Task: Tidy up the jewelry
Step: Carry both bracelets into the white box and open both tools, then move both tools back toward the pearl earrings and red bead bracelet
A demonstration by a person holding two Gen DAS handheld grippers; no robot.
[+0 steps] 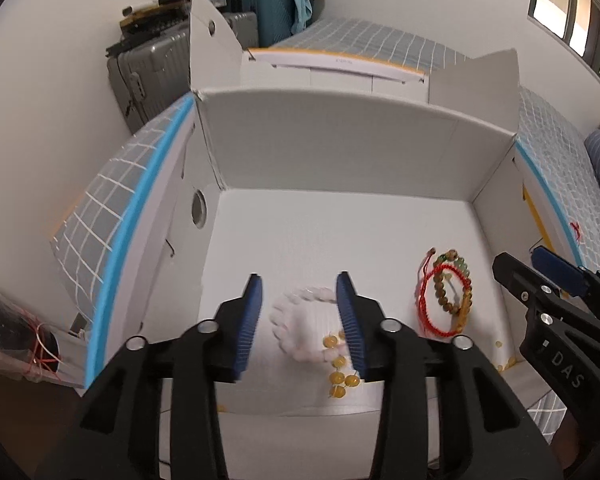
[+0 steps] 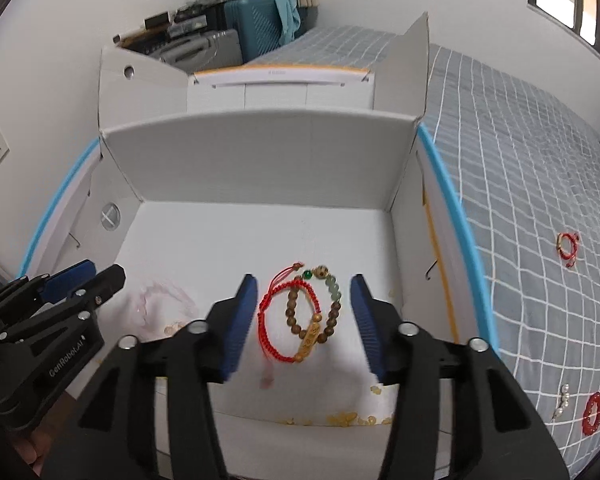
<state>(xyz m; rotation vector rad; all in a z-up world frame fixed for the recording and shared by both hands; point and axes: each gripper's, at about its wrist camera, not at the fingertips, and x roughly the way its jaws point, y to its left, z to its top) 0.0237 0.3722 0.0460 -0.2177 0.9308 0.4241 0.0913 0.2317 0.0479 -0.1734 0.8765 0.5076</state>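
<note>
A white open box [image 1: 340, 152] lies on the bed. My left gripper [image 1: 299, 280] hangs open over its floor. Under the gap between the fingers lies a blurred pale pink bead bracelet [image 1: 284, 312], overlapping a strand of yellow beads [image 1: 342, 378]. My right gripper [image 2: 304, 280] is open too, above a red cord bracelet [image 2: 266, 320] and a brown wooden bead bracelet [image 2: 332, 320] with green beads and a gold charm. No pad touches any of them. Each gripper shows at the edge of the other's view: the right gripper [image 1: 540, 268], the left gripper [image 2: 88, 274].
Loose yellow beads [image 2: 340, 420] are scattered along the box's near wall. On the grey checked bed cover [image 2: 520, 200] to the right lie a small red cord bracelet [image 2: 568, 248], a red bead bracelet [image 2: 594, 414] and a pearl piece [image 2: 562, 402]. Suitcases [image 1: 152, 64] stand behind.
</note>
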